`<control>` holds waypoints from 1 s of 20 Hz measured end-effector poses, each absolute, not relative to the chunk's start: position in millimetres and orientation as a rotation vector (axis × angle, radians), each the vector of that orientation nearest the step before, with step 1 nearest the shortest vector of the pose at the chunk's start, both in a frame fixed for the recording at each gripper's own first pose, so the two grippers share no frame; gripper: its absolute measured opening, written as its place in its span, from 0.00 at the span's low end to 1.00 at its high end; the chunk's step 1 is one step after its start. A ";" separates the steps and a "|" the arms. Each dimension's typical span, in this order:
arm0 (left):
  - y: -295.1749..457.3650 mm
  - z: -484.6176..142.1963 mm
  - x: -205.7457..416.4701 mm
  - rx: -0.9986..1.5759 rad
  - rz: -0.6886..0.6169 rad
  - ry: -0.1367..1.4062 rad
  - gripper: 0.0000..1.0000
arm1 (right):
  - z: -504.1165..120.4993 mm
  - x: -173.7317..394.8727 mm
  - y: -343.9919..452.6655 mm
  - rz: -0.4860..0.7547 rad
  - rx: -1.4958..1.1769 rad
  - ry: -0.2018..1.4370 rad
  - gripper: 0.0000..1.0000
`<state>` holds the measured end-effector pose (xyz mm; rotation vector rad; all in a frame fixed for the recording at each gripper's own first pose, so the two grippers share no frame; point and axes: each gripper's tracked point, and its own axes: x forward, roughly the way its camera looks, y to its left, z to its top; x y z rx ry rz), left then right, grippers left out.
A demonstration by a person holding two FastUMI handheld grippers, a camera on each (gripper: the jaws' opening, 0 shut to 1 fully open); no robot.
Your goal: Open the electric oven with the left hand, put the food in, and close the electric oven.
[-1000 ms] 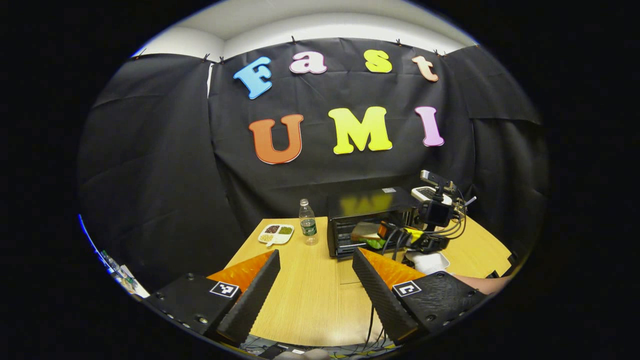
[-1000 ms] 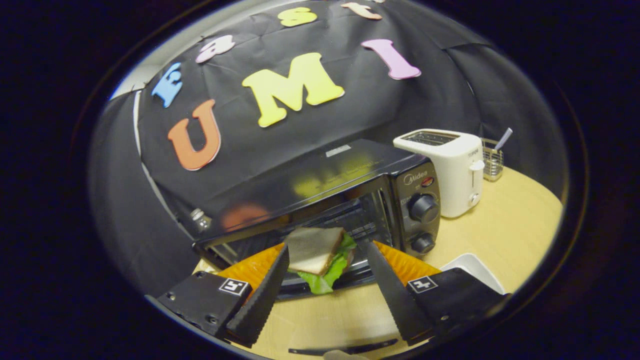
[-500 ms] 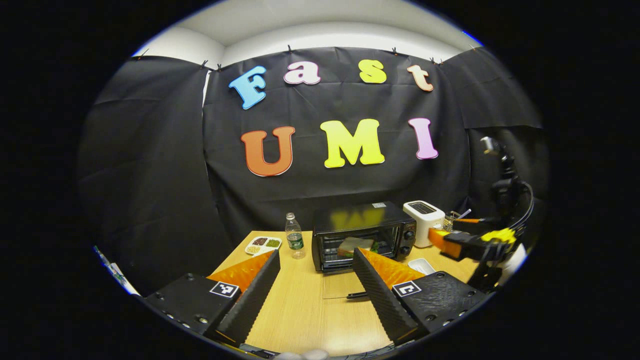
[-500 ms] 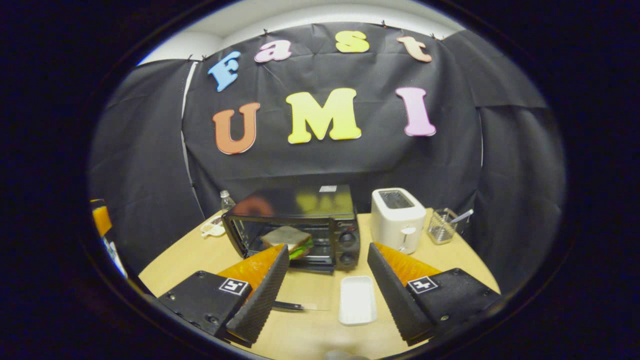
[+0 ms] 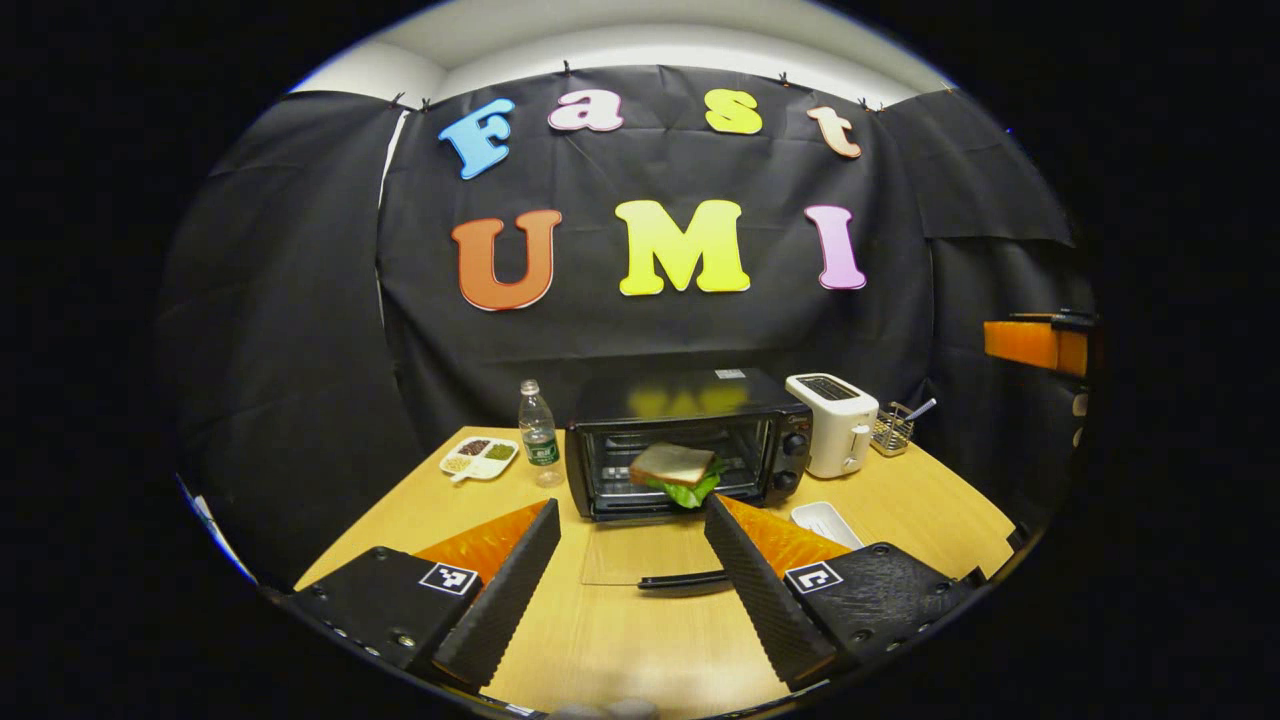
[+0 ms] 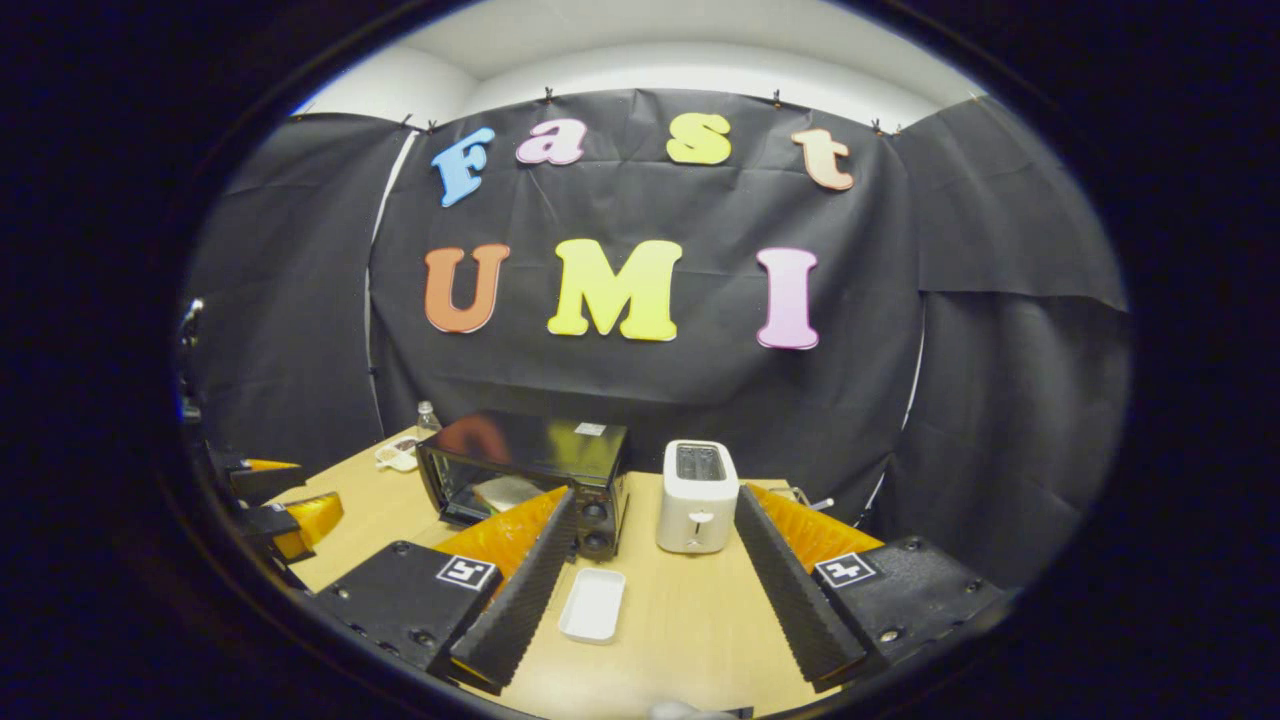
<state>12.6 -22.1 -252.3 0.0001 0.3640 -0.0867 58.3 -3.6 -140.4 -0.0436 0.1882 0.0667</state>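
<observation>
In the left gripper view, my left gripper (image 5: 632, 585) hangs above the near edge of the wooden surface (image 5: 420, 515), its fingers (image 5: 505, 590) spread wide apart with nothing between them. Ahead sits the oven (image 5: 690, 440), its glass door (image 5: 645, 550) folded down flat toward me, the dark handle (image 5: 685, 579) at its front edge. The sandwich (image 5: 675, 470) rests inside the oven on the rack, bread on top and green lettuce hanging out below. To the oven's left stands a water bottle (image 5: 538, 435), and further left a divided dish (image 5: 480, 457) with small portions in it. On the oven's right is a white toaster (image 5: 832, 436), just beside it, then a wire basket (image 5: 893, 428) with a utensil sticking out. A white tray (image 5: 822, 520) lies on the surface in front of the toaster. At the far right edge I see part of the other gripper (image 5: 1035, 343), held high.

In the right gripper view, my right gripper (image 6: 650, 585) also has its fingers (image 6: 525, 590) wide apart and grips nothing. It looks at the oven (image 6: 530, 465) from the right side; I can make out the sandwich (image 6: 505, 490) dimly inside. The toaster (image 6: 697, 495) stands just right of the oven, and the white tray (image 6: 593, 604) lies between my fingers on the surface (image 6: 690, 620). The other gripper (image 6: 270, 505) shows at the left edge.
</observation>
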 end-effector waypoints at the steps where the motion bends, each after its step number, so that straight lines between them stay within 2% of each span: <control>1: -26.9 -262.2 15.2 0.002 -0.087 0.369 0.96 | -136.9 56.2 -9.8 0.065 -0.050 0.190 1.00; 2: -35.5 -274.4 20.1 -0.001 -0.092 0.387 0.96 | -133.7 55.6 -16.0 0.060 -0.054 0.192 0.91; 3: -41.0 -288.8 20.4 -0.006 -0.091 0.403 0.96 | -129.4 54.4 -21.3 0.057 -0.063 0.188 1.00; 6: -57.9 -339.1 20.8 -0.010 -0.092 0.468 0.96 | -122.3 48.9 -33.6 0.054 -0.079 0.193 1.00; 7: -64.7 -356.0 21.4 -0.009 -0.094 0.494 0.96 | -118.8 47.5 -37.9 0.050 -0.086 0.192 0.91; 8: -70.7 -369.4 23.0 -0.007 -0.099 0.508 0.96 | -116.4 46.3 -41.2 0.051 -0.093 0.192 1.00; 13: -97.8 -433.8 27.1 -0.028 -0.110 0.624 0.96 | -117.6 41.5 -55.9 0.041 -0.113 0.210 1.00; 20: -102.5 -470.3 46.0 -0.012 -0.100 0.686 0.96 | -141.6 49.4 -64.6 0.023 -0.095 0.269 1.00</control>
